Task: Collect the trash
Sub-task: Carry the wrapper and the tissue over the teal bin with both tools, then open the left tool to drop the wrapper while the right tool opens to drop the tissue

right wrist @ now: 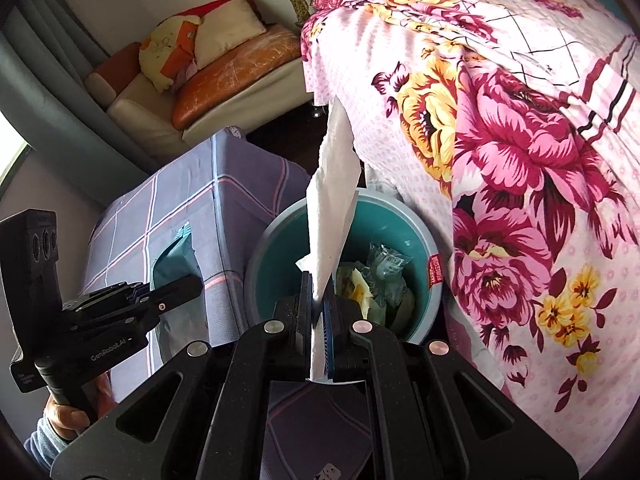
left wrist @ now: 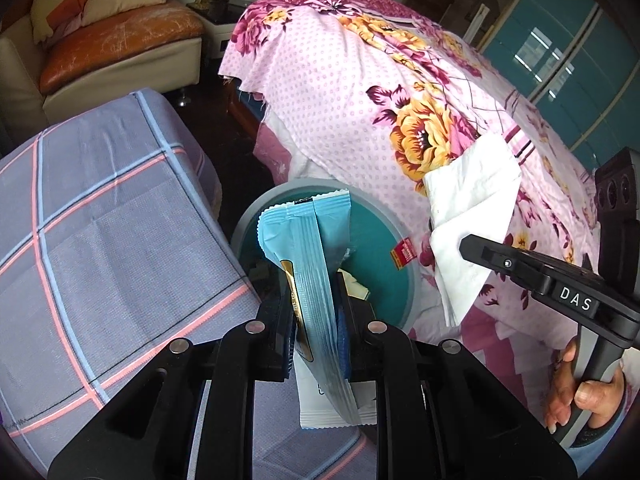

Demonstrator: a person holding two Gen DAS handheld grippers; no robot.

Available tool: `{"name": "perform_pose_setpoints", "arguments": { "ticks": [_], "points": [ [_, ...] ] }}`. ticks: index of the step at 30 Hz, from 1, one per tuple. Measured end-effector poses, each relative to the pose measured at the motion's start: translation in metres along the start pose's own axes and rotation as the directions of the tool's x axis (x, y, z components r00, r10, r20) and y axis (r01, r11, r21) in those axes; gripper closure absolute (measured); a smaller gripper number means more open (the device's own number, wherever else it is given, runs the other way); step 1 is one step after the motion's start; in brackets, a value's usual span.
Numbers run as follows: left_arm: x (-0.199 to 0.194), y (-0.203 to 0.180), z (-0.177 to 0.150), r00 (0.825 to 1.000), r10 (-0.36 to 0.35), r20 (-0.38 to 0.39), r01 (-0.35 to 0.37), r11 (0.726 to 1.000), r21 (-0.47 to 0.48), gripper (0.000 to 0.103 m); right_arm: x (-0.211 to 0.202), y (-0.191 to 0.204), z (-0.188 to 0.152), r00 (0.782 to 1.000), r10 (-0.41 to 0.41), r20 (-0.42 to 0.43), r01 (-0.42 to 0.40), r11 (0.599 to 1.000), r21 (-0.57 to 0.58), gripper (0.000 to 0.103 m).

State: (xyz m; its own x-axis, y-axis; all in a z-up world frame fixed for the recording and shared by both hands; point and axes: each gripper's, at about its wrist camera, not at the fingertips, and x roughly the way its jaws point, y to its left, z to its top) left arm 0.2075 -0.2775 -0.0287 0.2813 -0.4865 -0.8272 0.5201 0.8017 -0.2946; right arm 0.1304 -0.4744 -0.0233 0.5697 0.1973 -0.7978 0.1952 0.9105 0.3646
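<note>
Both grippers are loaded: your left gripper (left wrist: 316, 312) is clamped on a blue snack wrapper (left wrist: 310, 248), and your right gripper (right wrist: 320, 304) is pinched tight on a white paper tissue (right wrist: 332, 208). You have each piece poised over the teal bin (right wrist: 280, 248), which stands between the plaid-covered stool (left wrist: 100, 208) and the floral bedspread (left wrist: 360, 92), presumably so both fall straight in on release. The wrapper's long axis runs along the fingers, its crimped end pointing ahead over the bin's mouth. The tissue likewise stands lengthwise out of the jaws, its free end away from you.
</note>
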Motion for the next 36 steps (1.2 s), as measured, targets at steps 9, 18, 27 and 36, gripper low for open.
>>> {"name": "perform_pose_setpoints", "arguments": {
  "ticks": [9,18,27,36],
  "points": [
    [0.019,-0.013,0.01,1.0,-0.017,-0.014,0.018,0.999,0.035,0.074,-0.005,-0.013,0.009,0.999,-0.03,0.011,0.03,0.999,0.021,0.098],
    [0.01,-0.009,0.008,1.0,0.019,0.018,-0.02,0.999,0.033,0.012,0.002,-0.006,0.016,1.0,-0.027,0.002,0.027,1.0,0.007,0.098],
    [0.001,0.011,-0.006,0.999,0.035,-0.009,-0.035,0.999,-0.001,0.009,0.015,0.009,0.016,0.999,-0.029,-0.028,0.028,0.999,-0.019,0.098],
    [-0.013,0.032,-0.019,0.999,0.033,-0.004,-0.033,0.999,-0.036,0.008,0.028,0.025,0.015,0.998,-0.037,-0.058,0.035,0.999,-0.033,0.095]
  ]
}}
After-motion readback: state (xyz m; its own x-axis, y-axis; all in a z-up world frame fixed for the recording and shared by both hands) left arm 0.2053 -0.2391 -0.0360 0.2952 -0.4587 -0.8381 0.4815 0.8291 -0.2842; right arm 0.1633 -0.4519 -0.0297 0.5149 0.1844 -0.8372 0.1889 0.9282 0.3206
